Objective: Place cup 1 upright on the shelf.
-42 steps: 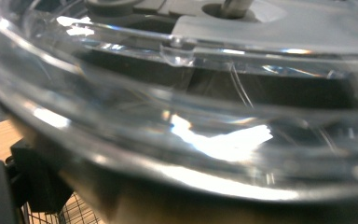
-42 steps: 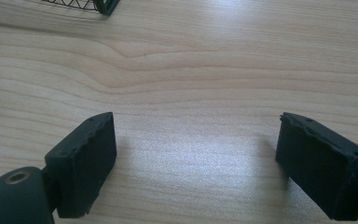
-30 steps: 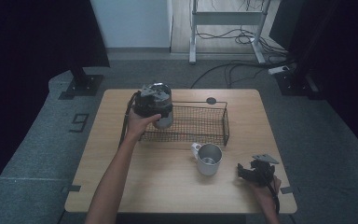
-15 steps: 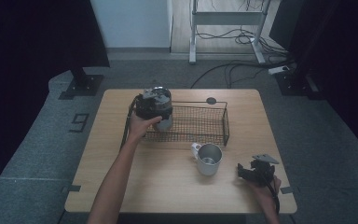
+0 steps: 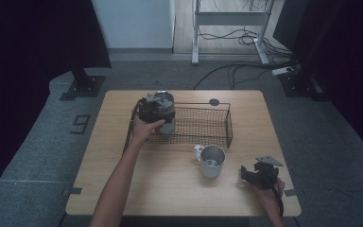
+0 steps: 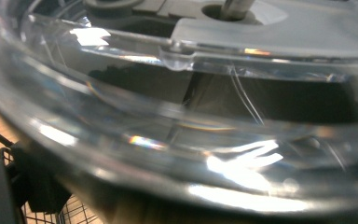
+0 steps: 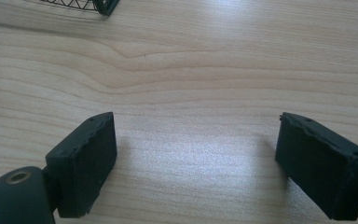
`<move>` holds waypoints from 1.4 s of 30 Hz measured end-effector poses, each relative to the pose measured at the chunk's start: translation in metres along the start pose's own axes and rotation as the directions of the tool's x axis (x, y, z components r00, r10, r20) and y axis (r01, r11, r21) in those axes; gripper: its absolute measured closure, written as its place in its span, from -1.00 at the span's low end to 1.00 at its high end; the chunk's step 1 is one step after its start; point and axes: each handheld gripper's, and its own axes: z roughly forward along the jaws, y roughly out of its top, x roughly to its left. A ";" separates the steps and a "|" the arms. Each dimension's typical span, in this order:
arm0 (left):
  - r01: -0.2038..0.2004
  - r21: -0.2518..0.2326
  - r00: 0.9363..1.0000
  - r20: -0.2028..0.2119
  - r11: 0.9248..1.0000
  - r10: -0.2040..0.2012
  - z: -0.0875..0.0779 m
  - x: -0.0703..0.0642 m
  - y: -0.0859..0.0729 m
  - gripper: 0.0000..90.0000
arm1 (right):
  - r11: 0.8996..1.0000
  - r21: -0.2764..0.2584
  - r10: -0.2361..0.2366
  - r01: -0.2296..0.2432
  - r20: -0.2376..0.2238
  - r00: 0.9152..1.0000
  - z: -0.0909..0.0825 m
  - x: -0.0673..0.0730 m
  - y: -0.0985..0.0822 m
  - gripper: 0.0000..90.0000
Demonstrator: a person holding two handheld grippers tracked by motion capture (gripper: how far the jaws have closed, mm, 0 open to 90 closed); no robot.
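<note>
The left gripper [image 5: 155, 108] sits at the far-left end of the wire basket [image 5: 220, 124], with a clear container [image 5: 167, 119] under it. In the left gripper view the container's transparent wall [image 6: 177, 140] and grey lid parts crowd right up to the camera and hide the jaws. It looks carried on that gripper, but how the jaws bite on it I cannot tell. The container stands upright over the basket's left end; whether its base already rests on the mesh is hidden by the hand.

The step in hand looks like setting the container down inside the basket. To do it well, keep it upright, lower it straight until the base sits flat on the mesh and clear of the left rim, and release only when the weight is carried from below. Then draw the gripper straight up, so that a jaw does not catch the lid or drag the basket.

The right gripper [image 5: 260, 174] rests at the near-right of the surface [image 5: 179, 189], its jaws [image 7: 196, 158] standing wide apart over bare wood with nothing between them. A metal mug [image 5: 211, 161] stands between it and the basket, well clear of the placing.
</note>
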 end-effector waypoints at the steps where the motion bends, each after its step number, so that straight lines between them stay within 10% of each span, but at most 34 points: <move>1: -0.002 0.003 1.000 -0.001 1.000 0.002 0.001 0.000 -0.001 -0.91 | 1.000 0.000 0.000 0.000 0.000 1.000 0.000 0.000 0.000 -0.73; 42: -0.010 0.067 0.999 -0.031 0.998 0.012 0.024 -0.008 -0.019 -0.91 | 1.000 0.000 0.000 0.000 0.000 1.000 0.000 0.000 0.000 -0.73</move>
